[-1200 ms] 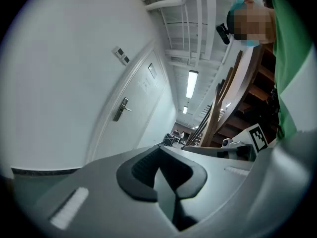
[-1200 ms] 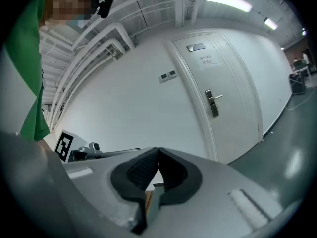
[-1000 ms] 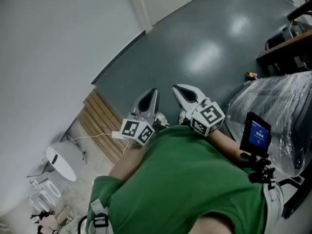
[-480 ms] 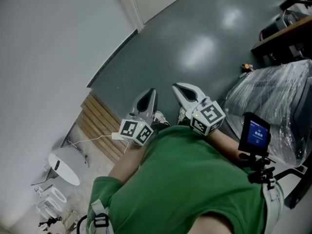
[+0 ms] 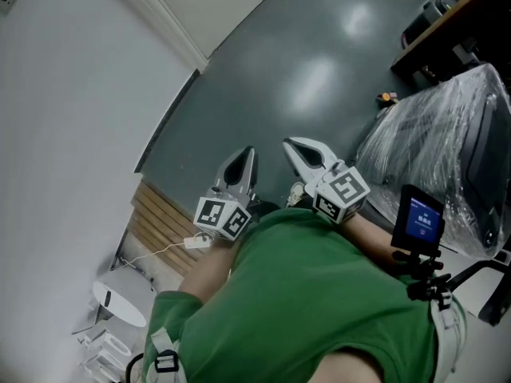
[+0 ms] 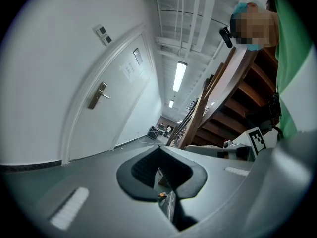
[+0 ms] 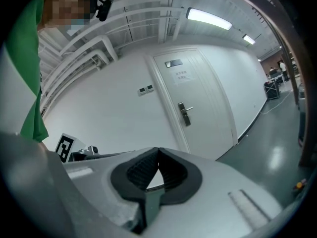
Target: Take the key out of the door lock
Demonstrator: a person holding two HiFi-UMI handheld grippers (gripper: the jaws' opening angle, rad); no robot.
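Slats [image 5: 157, 220] shifted lower, grey floor [image 5: 319, 70], white door [image 7: 208, 103]

The person wears a green short-sleeved shirt [image 5: 319, 294], with a pale webbing strap [image 5: 162, 356] and its black buckle at the shoulder. The left gripper [image 5: 243, 159] and right gripper [image 5: 294, 146] are smooth, pale grey tapered shells. Each carries a white cube printed with black square markers, the left cube [image 5: 222, 216] and the right cube [image 5: 342, 191], and the jaws are lined with black ribbed pads [image 6: 143, 170]. A small blue-lit screen [image 5: 418, 219] sits on a black clamp by the right forearm.
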